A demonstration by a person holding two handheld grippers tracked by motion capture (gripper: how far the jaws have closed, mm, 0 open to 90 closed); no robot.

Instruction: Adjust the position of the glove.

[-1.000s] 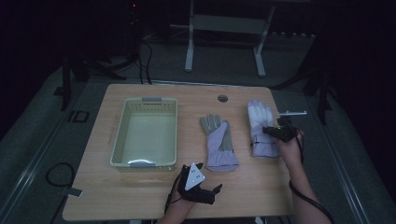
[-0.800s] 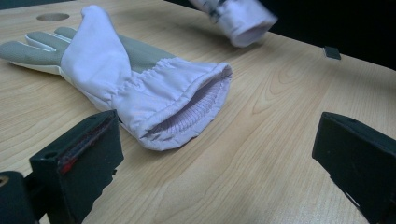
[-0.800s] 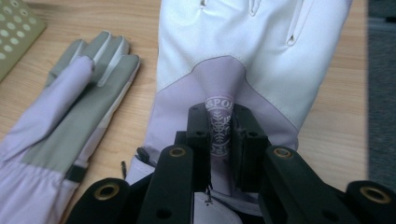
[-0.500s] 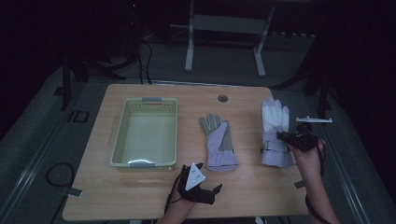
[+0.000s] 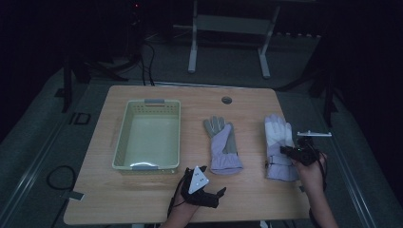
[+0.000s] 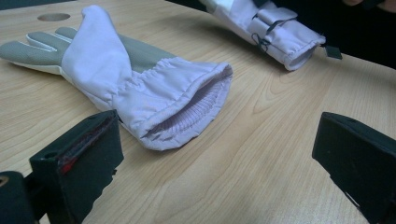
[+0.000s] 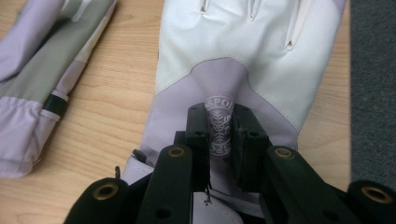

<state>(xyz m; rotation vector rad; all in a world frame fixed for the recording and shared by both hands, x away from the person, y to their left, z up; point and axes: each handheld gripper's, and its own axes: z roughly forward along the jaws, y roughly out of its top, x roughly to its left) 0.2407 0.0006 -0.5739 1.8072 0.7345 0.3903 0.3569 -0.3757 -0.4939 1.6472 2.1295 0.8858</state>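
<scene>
Two lilac and white winter gloves lie on the wooden table (image 5: 142, 199). The left glove (image 5: 222, 145) (image 6: 140, 84) lies palm up at the middle, its cuff toward me. Just short of that cuff my left gripper (image 5: 218, 192) (image 6: 219, 158) stands open, empty, near the front edge. The right glove (image 5: 279, 142) (image 7: 243, 56) lies near the table's right edge. My right gripper (image 5: 285, 151) (image 7: 219, 130) is shut on a pinched fold of the right glove's back, at the round logo patch.
A pale green plastic basket (image 5: 124, 142) stands on the left half of the table. A small round hole (image 5: 226, 100) sits in the tabletop near the far edge. Dark floor, cables and a metal frame (image 5: 228, 28) lie beyond the table.
My right gripper has carried the right glove rightward and toward me, to the table's right edge. The left gripper and left glove have stayed put.
</scene>
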